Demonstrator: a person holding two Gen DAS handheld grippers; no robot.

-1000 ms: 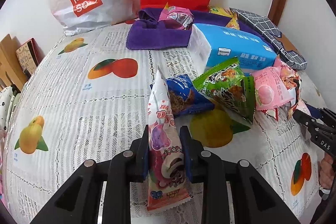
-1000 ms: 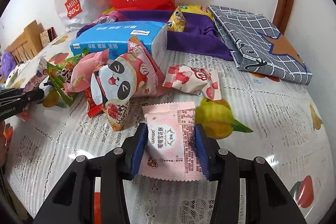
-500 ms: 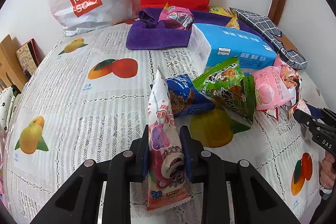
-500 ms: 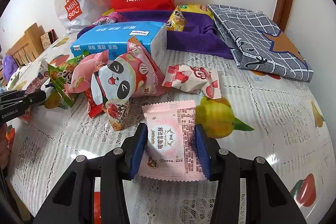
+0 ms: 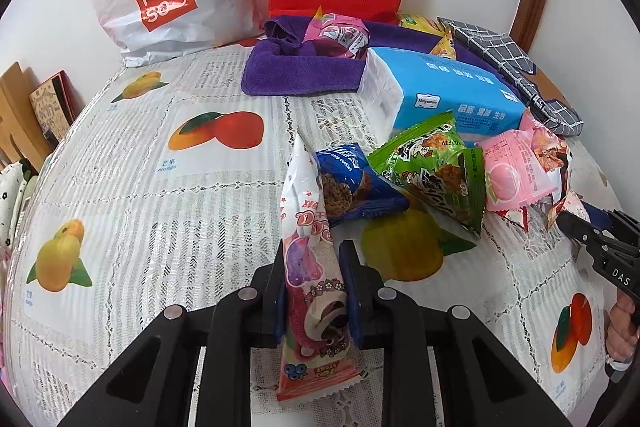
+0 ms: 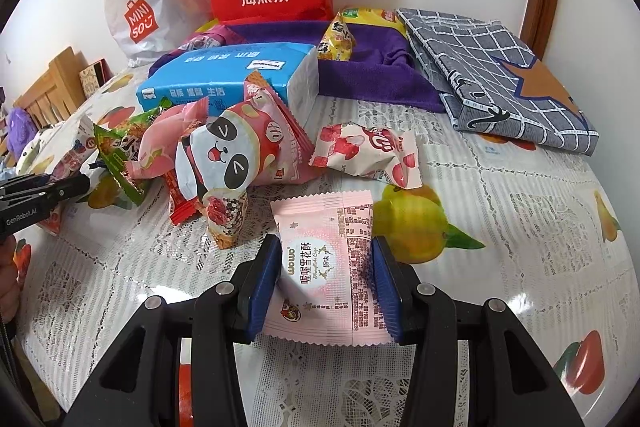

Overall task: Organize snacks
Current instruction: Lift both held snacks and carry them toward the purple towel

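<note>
Left gripper (image 5: 314, 301) clamped on tall pink-white snack packet (image 5: 310, 267); right gripper (image 6: 326, 281) clamped on flat pink pastry packet (image 6: 330, 263), both over table (image 6: 500, 227).

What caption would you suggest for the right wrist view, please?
Right gripper shut on a pink snowflake-crisp packet beside heaped snacks on a fruit-print tablecloth.

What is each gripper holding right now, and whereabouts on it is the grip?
The left gripper pinches a tall cartoon-bear snack packet across its lower half. The right gripper clamps a flat pink pastry packet by its two side edges.
</note>
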